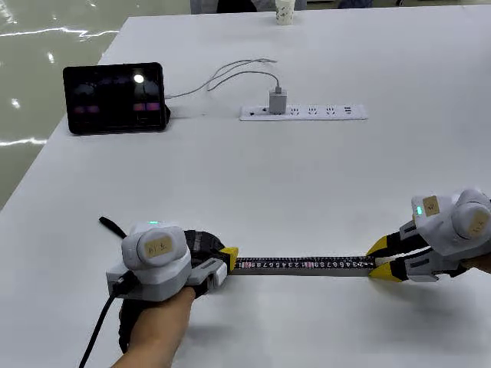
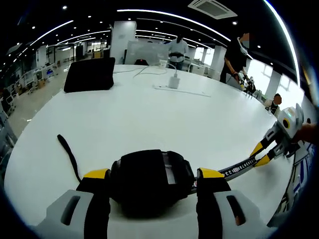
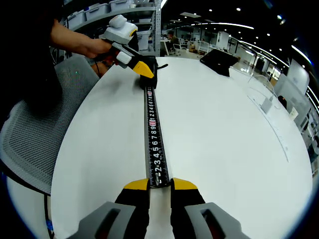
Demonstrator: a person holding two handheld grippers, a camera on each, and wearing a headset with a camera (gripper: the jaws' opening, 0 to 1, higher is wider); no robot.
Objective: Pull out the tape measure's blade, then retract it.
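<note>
The pull-out looks done or close to it. The left gripper (image 2: 154,175) has its jaws clamped on either side of the black tape measure case (image 1: 201,244), which sits on the white table (image 1: 307,184) at the near left. The blade (image 3: 152,129) runs flat along the tabletop to the near right, where the right gripper (image 3: 160,185) has its jaws pinched narrow on the blade's tip. Retracting probably comes next. That calls for the right gripper to guide the tip back toward the case in a straight line, keeping a hold so the blade does not whip, while the left gripper keeps the case steady. By count there are one tape measure with one blade and one wrist strap (image 1: 111,226), and two grippers. At the far side are one dark tablet (image 1: 115,97), one power strip (image 1: 322,113) with one charger (image 1: 278,100) plugged in, and one paper cup (image 1: 285,11).
</note>
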